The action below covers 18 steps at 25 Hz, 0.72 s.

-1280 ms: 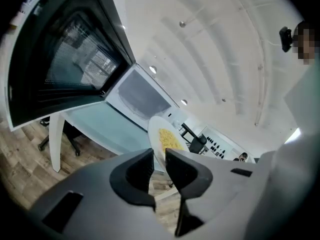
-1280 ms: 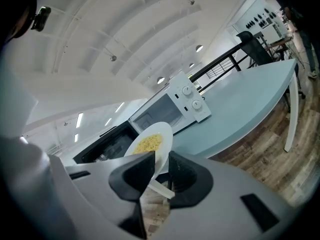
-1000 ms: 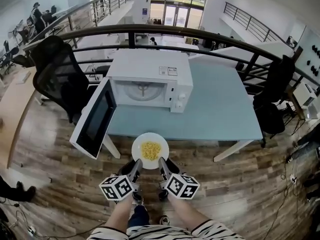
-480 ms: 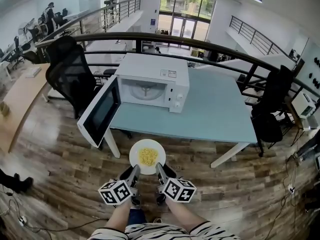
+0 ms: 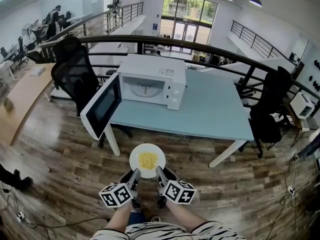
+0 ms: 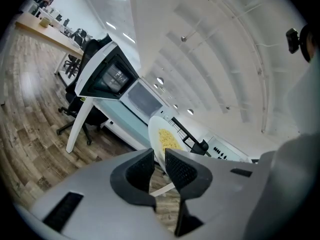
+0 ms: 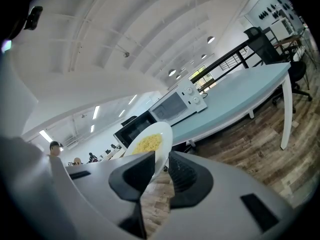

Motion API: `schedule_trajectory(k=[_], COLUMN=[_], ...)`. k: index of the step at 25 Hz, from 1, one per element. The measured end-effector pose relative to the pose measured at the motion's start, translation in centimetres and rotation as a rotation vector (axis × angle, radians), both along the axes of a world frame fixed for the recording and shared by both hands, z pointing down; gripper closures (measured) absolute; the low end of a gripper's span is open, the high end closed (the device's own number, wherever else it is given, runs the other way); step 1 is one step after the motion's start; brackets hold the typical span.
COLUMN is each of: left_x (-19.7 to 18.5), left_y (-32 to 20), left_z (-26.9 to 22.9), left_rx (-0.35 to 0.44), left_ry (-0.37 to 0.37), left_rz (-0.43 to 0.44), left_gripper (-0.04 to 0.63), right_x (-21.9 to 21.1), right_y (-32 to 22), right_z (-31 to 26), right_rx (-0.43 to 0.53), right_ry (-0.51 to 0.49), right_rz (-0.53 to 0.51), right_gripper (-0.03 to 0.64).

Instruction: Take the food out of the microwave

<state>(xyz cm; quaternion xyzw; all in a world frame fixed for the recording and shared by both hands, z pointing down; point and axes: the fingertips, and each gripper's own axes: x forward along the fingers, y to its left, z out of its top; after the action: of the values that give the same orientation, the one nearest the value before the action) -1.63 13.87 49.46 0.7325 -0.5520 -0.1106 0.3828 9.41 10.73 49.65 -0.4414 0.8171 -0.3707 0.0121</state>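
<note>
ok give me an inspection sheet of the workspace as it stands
surface: pale blue table, bare apart from the microwave
job's things: microwave door open, cavity looks empty; plate of yellow food held over the floor, clear of the table
clutter: nothing seen
grippers: left gripper and right gripper each shut on the plate's near rim
cables: loose cable on the floor, lower left
surroundings: black office chair, curved railing behind the table
</note>
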Motion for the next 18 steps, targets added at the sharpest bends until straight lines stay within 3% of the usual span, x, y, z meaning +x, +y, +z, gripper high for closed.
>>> schedule_trajectory(k=[18], left_x=[4.1], left_y=[5.9], left_z=[2.1], left_rx=[-0.059], left_ry=[0.015], left_rz=[0.006], left_gripper=[0.518], right_x=[4.2], right_y=[6.0], right_z=[2.5], right_rx=[-0.088], right_ry=[-0.042], right_rz=[0.009], right_gripper=[0.528])
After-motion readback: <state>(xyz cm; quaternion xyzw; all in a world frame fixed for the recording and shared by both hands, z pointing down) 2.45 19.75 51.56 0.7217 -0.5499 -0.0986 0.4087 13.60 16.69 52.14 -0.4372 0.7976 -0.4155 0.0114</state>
